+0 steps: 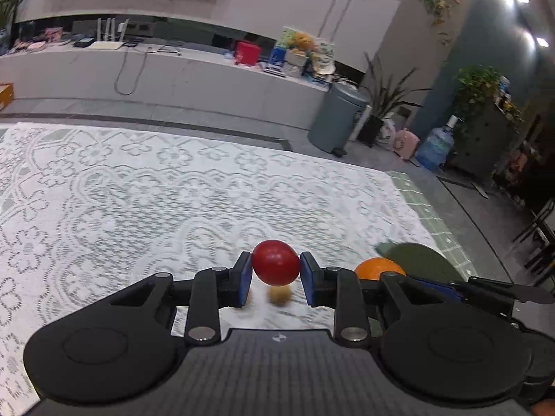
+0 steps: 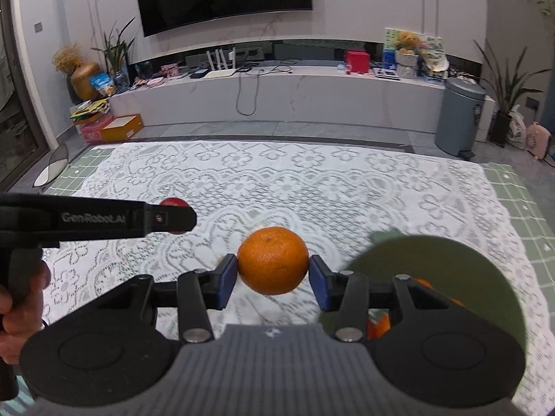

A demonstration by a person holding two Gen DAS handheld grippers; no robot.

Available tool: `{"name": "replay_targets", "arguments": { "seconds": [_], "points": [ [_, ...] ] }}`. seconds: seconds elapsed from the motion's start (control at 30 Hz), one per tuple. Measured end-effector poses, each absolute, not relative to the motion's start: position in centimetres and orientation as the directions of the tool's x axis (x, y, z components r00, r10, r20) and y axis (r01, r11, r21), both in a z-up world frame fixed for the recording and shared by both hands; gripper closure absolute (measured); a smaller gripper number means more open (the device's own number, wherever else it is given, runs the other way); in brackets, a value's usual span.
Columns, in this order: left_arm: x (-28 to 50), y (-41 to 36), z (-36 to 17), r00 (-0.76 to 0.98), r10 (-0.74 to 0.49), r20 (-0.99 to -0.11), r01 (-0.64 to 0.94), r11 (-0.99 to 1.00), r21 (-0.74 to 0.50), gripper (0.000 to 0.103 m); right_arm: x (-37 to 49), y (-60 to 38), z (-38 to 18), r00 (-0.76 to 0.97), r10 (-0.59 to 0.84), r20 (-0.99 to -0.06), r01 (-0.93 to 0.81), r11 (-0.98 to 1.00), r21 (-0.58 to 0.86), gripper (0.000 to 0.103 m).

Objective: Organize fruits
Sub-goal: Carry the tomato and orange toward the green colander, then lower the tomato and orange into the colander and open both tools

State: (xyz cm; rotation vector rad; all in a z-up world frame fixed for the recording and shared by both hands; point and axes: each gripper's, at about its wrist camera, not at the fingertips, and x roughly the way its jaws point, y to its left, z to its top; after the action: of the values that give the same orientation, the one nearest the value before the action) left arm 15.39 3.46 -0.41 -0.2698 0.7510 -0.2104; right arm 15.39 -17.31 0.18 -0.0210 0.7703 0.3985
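Note:
My left gripper [image 1: 276, 270] is shut on a small red fruit [image 1: 275, 262], its blue pads pressing both sides, held above the lace cloth. A small tan fruit [image 1: 278, 294], blurred, lies on the cloth just below it. My right gripper [image 2: 273, 274] is shut on an orange [image 2: 273, 260], lifted over the cloth. In the right wrist view the left gripper [image 2: 173, 216] reaches in from the left, the red fruit [image 2: 172, 202] partly hidden behind its finger. A dark green plate [image 2: 451, 277] lies at the right, with more orange fruit [image 2: 380, 326] on it behind my fingers.
A white lace cloth [image 2: 312, 187] covers a green checked table [image 2: 513, 187]. A person's hand [image 2: 17, 308] grips the left gripper's handle. Beyond the table stand a grey bin [image 2: 458, 114], a low white TV bench [image 2: 277, 90], potted plants and a water jug [image 1: 435, 145].

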Motion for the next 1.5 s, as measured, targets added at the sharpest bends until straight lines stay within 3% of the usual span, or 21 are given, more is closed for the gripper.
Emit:
{"name": "replay_targets", "arguments": {
  "seconds": [0.8,1.5],
  "points": [
    [14.5,-9.3,-1.3,0.606,-0.401,-0.687,0.337,0.912,-0.235,0.07,12.7,-27.3,-1.5,0.669,0.178,-0.721,-0.221,0.975,0.036,0.064],
    [16.4,-10.5,-2.7,0.569,-0.357,-0.741,0.323,0.926,-0.197,0.07,16.7,-26.5,-3.3,0.644,0.203,-0.738,-0.287,0.958,0.014,0.066]
  ]
}}
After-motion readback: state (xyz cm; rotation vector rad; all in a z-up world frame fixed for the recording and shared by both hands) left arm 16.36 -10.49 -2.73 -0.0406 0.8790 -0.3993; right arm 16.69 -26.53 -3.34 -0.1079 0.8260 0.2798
